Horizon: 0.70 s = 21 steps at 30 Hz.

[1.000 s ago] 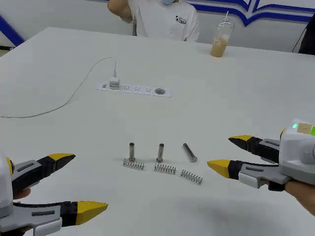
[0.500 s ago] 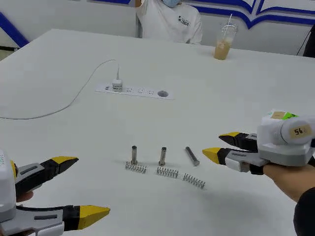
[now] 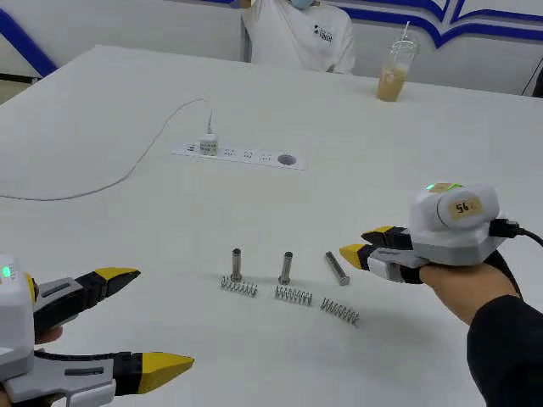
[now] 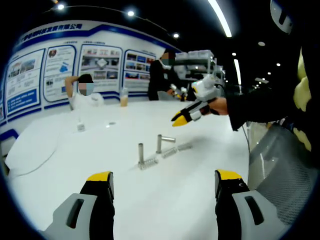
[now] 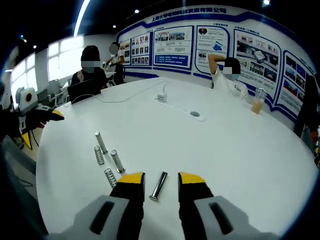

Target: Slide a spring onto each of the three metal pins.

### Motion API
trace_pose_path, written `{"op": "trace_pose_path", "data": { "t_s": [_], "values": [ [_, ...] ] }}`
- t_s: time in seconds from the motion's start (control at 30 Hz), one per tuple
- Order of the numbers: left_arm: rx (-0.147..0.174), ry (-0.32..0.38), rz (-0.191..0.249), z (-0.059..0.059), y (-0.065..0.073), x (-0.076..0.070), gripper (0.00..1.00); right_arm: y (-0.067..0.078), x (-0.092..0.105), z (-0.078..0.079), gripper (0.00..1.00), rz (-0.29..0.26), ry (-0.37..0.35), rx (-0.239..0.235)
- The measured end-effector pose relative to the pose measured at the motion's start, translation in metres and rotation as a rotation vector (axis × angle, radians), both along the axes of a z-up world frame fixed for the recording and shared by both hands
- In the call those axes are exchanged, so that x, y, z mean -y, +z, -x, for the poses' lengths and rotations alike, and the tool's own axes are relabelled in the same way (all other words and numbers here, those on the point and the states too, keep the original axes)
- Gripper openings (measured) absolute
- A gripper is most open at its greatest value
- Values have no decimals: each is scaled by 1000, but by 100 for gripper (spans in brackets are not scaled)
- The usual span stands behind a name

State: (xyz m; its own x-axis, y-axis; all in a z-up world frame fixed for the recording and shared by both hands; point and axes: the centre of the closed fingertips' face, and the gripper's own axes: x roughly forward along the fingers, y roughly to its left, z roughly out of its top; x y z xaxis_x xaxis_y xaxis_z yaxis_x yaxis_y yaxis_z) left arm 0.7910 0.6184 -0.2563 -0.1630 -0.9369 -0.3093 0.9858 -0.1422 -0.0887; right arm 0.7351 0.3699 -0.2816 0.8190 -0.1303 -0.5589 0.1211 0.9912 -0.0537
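Two metal pins (image 3: 237,264) (image 3: 287,266) stand upright on the white table (image 3: 127,195). A third pin (image 3: 337,268) lies flat to their right. Three springs (image 3: 238,287) (image 3: 293,295) (image 3: 340,311) lie in a row just in front of the pins. My right gripper (image 3: 361,244) is open and level with the table, its yellow tips just right of the lying pin. In the right gripper view the lying pin (image 5: 159,185) sits between the jaws, untouched. My left gripper (image 3: 148,320) is wide open at the near left, well away from the pins (image 4: 141,153).
A white power strip (image 3: 246,156) with a plugged charger and a cable (image 3: 136,165) lies mid-table. An iced drink cup (image 3: 394,78) stands at the far edge beside a seated person (image 3: 301,34). Another person (image 5: 90,75) sits at the table's side.
My right gripper has moved left to the lying pin, and its jaws have narrowed. The left gripper has hardly moved. The head camera has shifted a little.
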Motion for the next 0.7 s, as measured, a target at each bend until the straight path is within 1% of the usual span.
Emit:
{"op": "trace_pose_path", "data": {
  "t_s": [0.3,0.47,0.6,0.63,0.7],
  "values": [
    [0,-2,-4,0,-2,0,84,-21,4,-11,23,-13,-21,-65],
    [6,-3,-11,0,-4,-1,84,-28,8,-16,21,-23,-46,-86],
    [5,-2,-12,-1,-4,0,84,-32,7,-20,19,-25,-51,-101],
    [4,-2,-12,-1,-4,0,84,-34,6,-21,19,-24,-52,-113],
    [5,-2,-13,-1,-4,1,84,-37,6,-23,18,-26,-53,-122]
  ]
}}
